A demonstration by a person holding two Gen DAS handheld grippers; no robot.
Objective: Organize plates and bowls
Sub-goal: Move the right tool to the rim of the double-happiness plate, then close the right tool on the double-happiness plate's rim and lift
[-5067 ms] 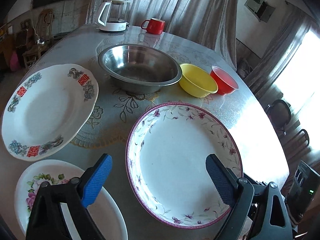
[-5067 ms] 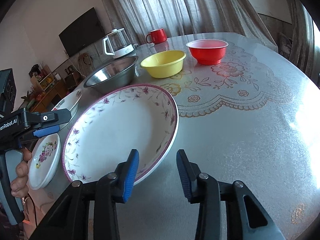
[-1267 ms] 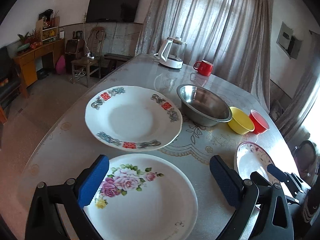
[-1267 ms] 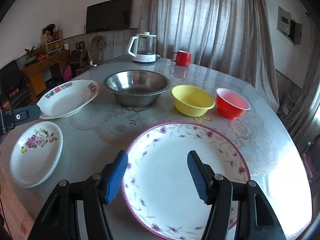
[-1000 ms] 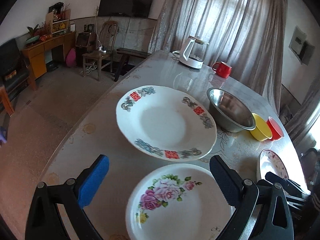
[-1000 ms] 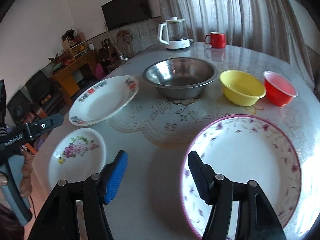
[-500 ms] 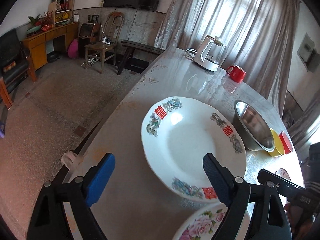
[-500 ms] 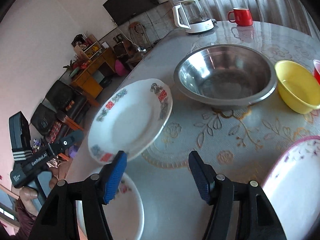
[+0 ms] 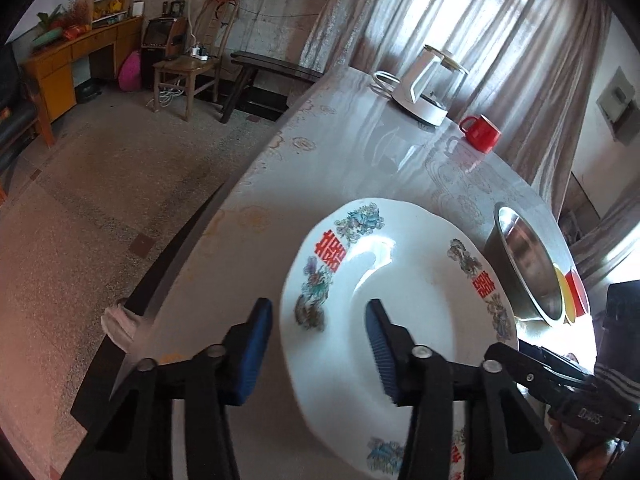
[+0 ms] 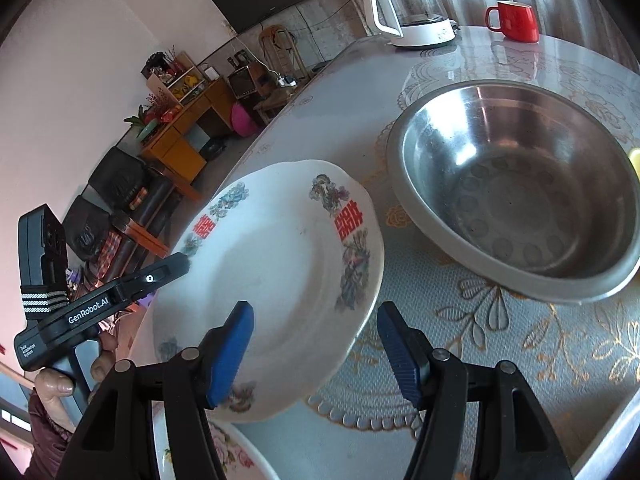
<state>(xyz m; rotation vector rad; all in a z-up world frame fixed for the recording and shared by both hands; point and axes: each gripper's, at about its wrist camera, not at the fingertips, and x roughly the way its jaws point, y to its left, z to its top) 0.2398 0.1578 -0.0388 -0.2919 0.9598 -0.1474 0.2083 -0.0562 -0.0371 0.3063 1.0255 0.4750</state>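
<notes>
A white plate with red characters and blue flowers lies on the table; it also shows in the right wrist view. My left gripper is open, its fingers straddling the plate's left rim. My right gripper is open, straddling the plate's near right rim. The left gripper shows at the plate's far side in the right wrist view. A rose-patterned plate lies just below.
A steel bowl sits right of the plate, with a yellow bowl and a red bowl beyond it. A kettle and a red mug stand at the far table edge. The table edge drops to the floor at left.
Both grippers moved left and closer to the red-character plate, and their fingers now straddle its rim on opposite sides. The left jaws have narrowed. The purple-rimmed plate has left view.
</notes>
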